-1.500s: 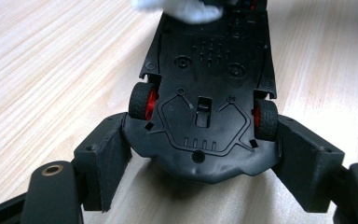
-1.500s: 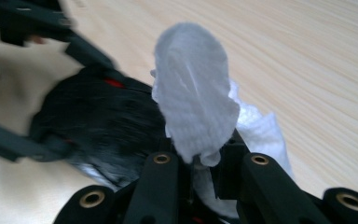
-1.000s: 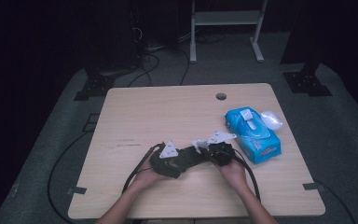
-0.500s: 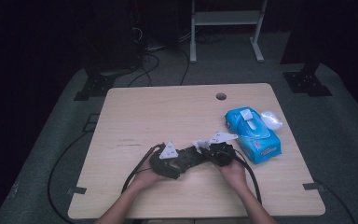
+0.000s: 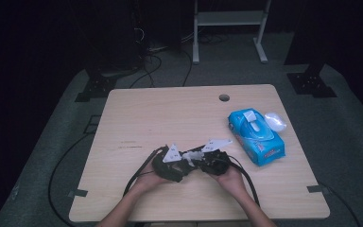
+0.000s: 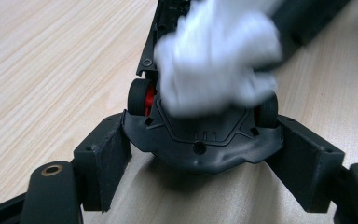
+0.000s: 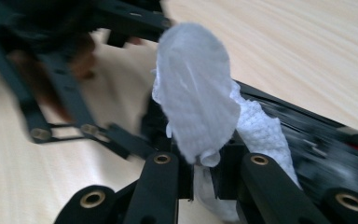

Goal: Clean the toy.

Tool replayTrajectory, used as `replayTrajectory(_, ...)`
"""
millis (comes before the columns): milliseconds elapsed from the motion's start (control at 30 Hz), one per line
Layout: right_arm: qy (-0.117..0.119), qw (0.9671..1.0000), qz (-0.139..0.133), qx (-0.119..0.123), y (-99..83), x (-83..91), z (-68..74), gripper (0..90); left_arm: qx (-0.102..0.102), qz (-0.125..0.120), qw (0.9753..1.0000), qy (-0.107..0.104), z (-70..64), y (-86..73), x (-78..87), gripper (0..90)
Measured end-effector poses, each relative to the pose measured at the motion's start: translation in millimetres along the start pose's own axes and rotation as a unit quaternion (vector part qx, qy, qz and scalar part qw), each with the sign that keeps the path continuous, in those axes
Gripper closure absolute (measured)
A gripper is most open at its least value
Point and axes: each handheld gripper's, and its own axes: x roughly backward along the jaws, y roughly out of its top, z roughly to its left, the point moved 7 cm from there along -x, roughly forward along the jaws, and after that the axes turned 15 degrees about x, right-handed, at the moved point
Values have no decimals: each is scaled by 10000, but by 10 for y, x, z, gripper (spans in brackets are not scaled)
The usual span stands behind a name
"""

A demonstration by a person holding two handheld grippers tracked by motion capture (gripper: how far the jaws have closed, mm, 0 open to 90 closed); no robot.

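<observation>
A black toy car (image 6: 200, 140) with red wheel hubs lies on the wooden table (image 5: 170, 113), near its front edge. My left gripper (image 6: 204, 156) is shut on the car's end, one jaw on each side. A white wipe (image 7: 196, 102) is bunched in my right gripper (image 7: 209, 163), which is shut on it. The wipe (image 6: 214, 56) rests on top of the car and looks blurred. In the high view the left gripper (image 5: 179, 165) and right gripper (image 5: 203, 158) meet nose to nose, with the wipe (image 5: 191, 155) between them.
A blue pack of wipes (image 5: 255, 137) lies at the right of the table, with a crumpled white piece (image 5: 275, 120) by its far end. A cable hole (image 5: 224, 98) sits near the back edge. Black cables trail off the front of the table.
</observation>
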Motion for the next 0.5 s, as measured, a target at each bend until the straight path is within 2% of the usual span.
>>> replayTrajectory(67,-20,9999,-26,-161,-27,36,-45,810,-5,-13,10000,-13,-2,12,6,239)
replayTrajectory(133,33,9998,-47,-175,-13,35,-14,810,25,-38,10000,-29,-9,20,3,239)
replayTrajectory(200,252,9994,-144,-185,39,-10,70,810,30,-41,10000,-29,-12,23,-4,239)
replayTrajectory(267,444,9988,-201,-98,107,-87,172,809,-11,-10,10000,-11,-12,17,0,239)
replayTrajectory(367,430,9990,-151,14,136,-126,184,809,-5,-32,10000,10,-1,16,14,239)
replayTrajectory(500,-36,10000,30,37,55,-17,9,810,29,-57,10000,7,9,17,29,239)
